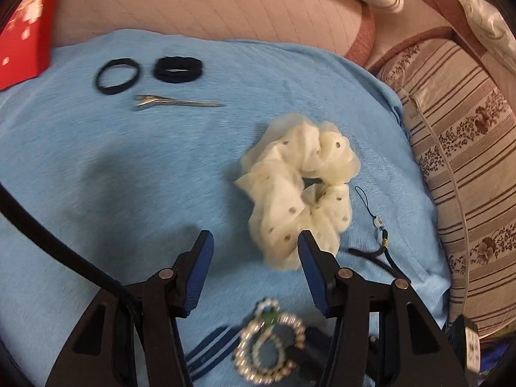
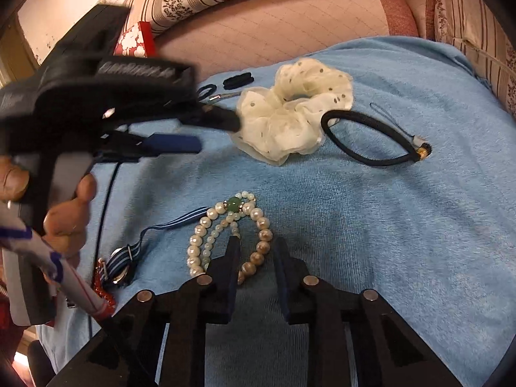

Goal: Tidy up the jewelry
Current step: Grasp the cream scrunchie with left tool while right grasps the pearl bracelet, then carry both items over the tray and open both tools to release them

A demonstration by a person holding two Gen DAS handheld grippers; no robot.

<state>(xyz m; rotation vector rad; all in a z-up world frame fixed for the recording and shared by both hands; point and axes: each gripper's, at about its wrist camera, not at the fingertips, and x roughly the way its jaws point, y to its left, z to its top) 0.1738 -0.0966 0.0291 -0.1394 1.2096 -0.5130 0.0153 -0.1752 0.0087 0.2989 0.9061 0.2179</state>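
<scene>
Right wrist view: the right gripper (image 2: 256, 245) points down at the blue towel (image 2: 371, 225), its jaws drawn close with a narrow gap, and the right strand of the pearl bracelet (image 2: 225, 222) runs between the tips; whether the pads press on the pearls cannot be told. The rest of the bracelet, with its green bead (image 2: 233, 206), loops to the left of the jaws and just beyond them. To the right of the jaws the towel lies bare far out to its edge. Left of the bracelet lies a striped-strap watch (image 2: 124, 261), and a hand (image 2: 61, 213) holds the left gripper (image 2: 213, 132) above that side. Farther off sit a cream scrunchie (image 2: 290, 119) and a black hair tie with a gold clasp (image 2: 367, 138) touching it on the right.

In the left wrist view the left gripper's jaws stand spread with nothing between them, over bare towel; the bracelet shows below them, near the camera, and the scrunchie lies just beyond the right fingertip. A wide open stretch of towel lies left and ahead. At the far edge rest two black elastic bands (image 1: 117, 75) and a metal hair clip (image 1: 174, 101); a red box (image 1: 22, 38) stands at the far-left corner.
</scene>
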